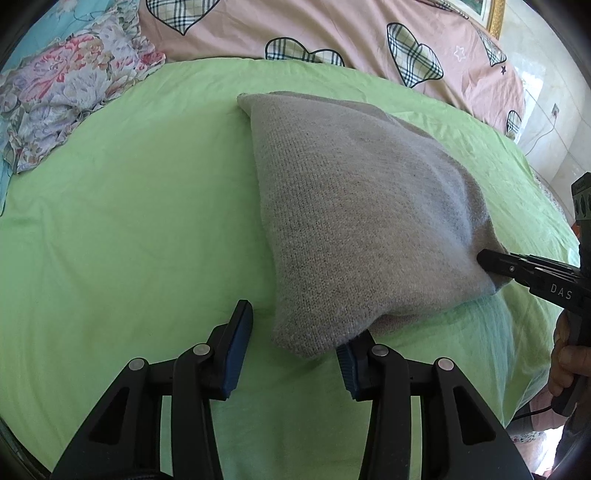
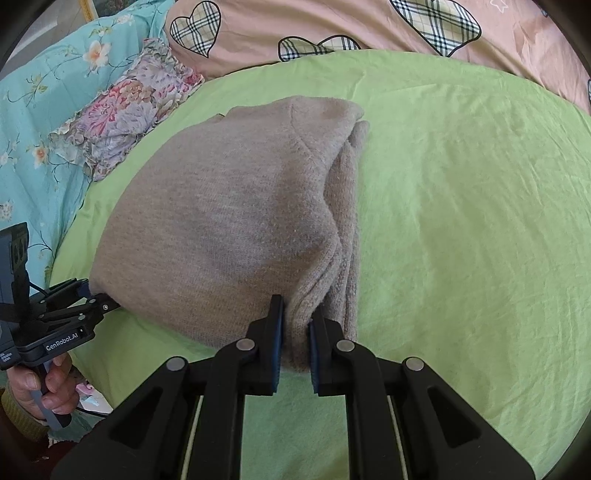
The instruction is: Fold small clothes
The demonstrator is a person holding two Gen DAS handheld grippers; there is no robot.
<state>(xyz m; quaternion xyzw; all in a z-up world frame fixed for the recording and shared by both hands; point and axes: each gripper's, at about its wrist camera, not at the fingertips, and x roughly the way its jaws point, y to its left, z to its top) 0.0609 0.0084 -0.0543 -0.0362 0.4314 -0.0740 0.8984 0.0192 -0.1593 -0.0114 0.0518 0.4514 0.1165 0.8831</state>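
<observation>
A folded grey-beige knit sweater (image 1: 351, 203) lies on the green sheet (image 1: 129, 221). In the left wrist view my left gripper (image 1: 303, 325) stands open at the sweater's near corner, which droops between the fingers and over the right one; neither pad presses on it. My right gripper (image 1: 484, 258) comes in from the right and pinches the sweater's other near corner. The right wrist view shows that right gripper (image 2: 297, 310) shut on a bunched fold of the sweater (image 2: 229, 221). There my left gripper (image 2: 101, 295) sits at the sweater's left corner, held by a hand (image 2: 44, 384).
A pink quilt with plaid hearts (image 1: 332, 29) runs along the far side of the green sheet (image 2: 461, 221). A floral ruffled cloth (image 1: 66, 92) and a turquoise flowered cover (image 2: 33, 110) lie at the far left. The bed's edge falls away at the right in the left wrist view.
</observation>
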